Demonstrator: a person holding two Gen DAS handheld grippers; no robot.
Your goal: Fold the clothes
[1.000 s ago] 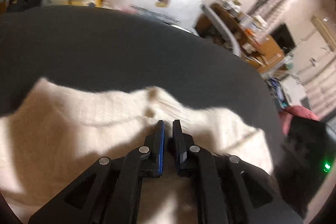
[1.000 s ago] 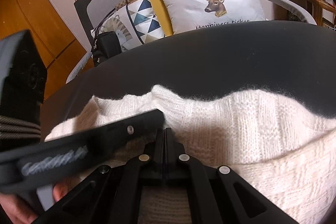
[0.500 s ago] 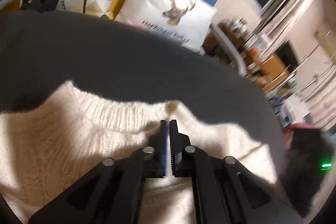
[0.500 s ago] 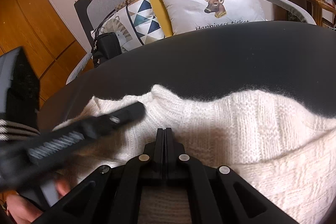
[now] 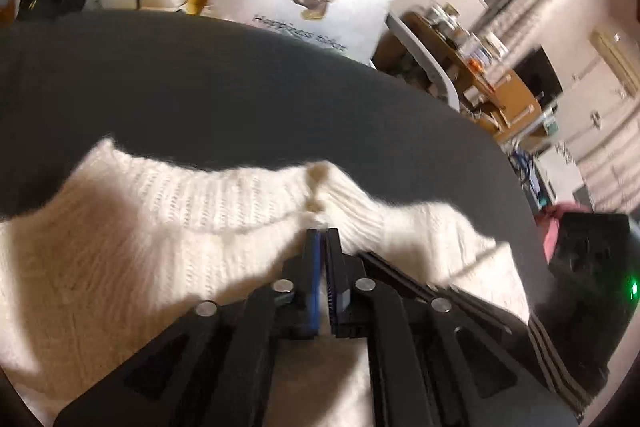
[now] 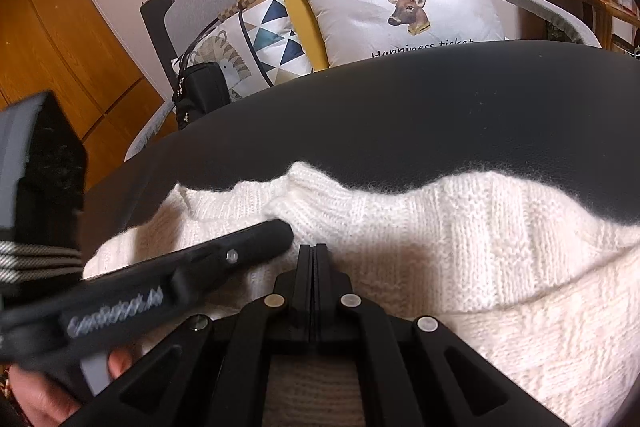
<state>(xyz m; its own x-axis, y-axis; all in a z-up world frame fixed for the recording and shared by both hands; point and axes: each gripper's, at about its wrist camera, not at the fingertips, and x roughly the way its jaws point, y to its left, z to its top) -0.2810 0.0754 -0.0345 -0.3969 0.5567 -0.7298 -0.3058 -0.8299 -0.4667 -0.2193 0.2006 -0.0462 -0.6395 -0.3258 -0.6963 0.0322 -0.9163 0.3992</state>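
Sweater [image 6: 460, 247]: cream knit, spread on dark table [image 6: 400, 107], lower frame.
Left gripper [image 5: 323, 233]: closed, seemingly pinching knit.
Right gripper [image 6: 314, 247]: closed at knit, grip unclear.

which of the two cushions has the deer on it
The white cushion with the antlered deer head and lettering; the cushion left of it shows coloured triangles.

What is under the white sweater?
The white sweater lies on a dark tabletop, bare beyond the collar. What lies beneath the knit itself is covered, as is the table's near side.
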